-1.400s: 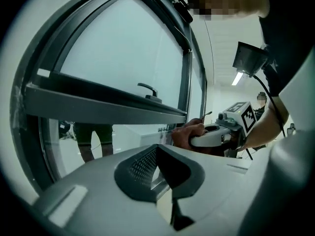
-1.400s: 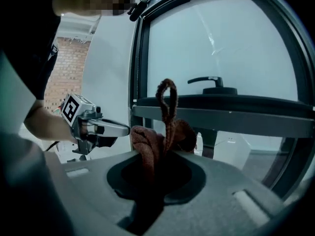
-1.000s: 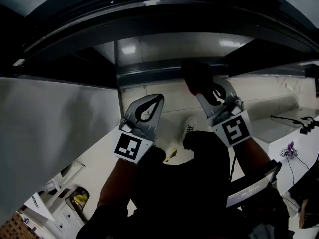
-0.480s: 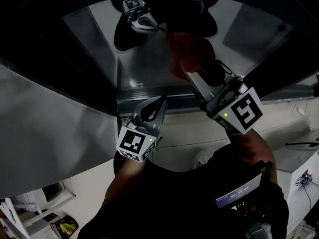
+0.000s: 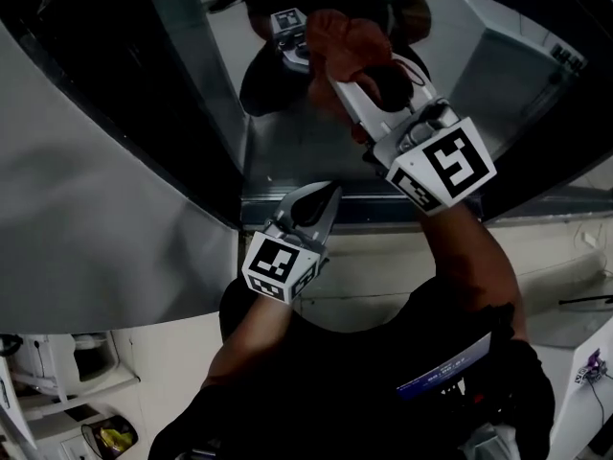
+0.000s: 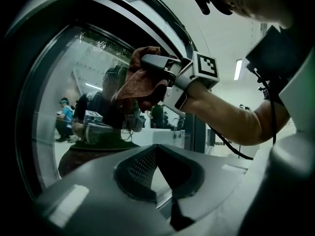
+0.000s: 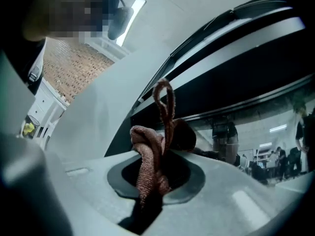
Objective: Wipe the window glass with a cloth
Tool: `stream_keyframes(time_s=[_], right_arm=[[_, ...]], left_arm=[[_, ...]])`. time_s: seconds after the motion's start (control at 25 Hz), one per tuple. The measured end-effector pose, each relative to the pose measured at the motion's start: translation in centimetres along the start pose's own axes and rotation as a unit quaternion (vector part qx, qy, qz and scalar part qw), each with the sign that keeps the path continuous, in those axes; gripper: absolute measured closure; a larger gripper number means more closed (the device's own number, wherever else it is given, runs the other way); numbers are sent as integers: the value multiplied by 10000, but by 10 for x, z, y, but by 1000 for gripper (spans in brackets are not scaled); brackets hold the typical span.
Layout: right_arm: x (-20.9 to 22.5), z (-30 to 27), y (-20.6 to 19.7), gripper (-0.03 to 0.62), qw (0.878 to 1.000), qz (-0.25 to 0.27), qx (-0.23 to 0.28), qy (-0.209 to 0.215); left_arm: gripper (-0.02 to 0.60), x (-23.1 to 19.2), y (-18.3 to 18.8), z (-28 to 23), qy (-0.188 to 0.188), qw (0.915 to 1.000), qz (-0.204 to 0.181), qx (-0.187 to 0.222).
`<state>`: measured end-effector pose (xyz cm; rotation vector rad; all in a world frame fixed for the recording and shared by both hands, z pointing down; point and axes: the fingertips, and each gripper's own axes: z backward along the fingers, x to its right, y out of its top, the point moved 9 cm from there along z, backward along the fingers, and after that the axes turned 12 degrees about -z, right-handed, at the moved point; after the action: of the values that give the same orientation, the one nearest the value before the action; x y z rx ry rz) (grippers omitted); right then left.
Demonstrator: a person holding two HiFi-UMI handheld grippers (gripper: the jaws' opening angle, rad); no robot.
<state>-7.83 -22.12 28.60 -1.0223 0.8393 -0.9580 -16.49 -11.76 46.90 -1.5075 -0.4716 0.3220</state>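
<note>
This looks like a lab or office workspace: a strip light point(image 6: 238, 69) overhead, a white desk point(image 5: 563, 326), white shelving point(image 5: 67, 386), and people point(image 6: 64, 119) among benches seen in the big window glass point(image 6: 59, 73).

Floor point(image 5: 168, 367) below me: pale, seen at lower left. A white shelf unit point(image 5: 67, 377) stands on it, and just beside that a dark bin point(image 5: 113, 436) with something yellow inside. At the right edge, a white table point(image 5: 573, 405) carries a small purple object point(image 5: 594, 363); I cannot tell what it is.

The head view is dim, both gripper views brighter, edges fisheye-bent, with reflections on the window glass point(image 6: 64, 82).
</note>
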Motion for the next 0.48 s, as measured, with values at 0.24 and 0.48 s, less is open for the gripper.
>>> stream_keyframes(time_s=[0.24,0.48], right_arm=[[20,-12,-7,551,9990,131,-187,-372],[34,-9,-3,553,9958,400,-513,-645]], left_arm=[[565,10,0,10,-86,9999,-70,69],[565,18,2,6,-143,9999,-67,66]])
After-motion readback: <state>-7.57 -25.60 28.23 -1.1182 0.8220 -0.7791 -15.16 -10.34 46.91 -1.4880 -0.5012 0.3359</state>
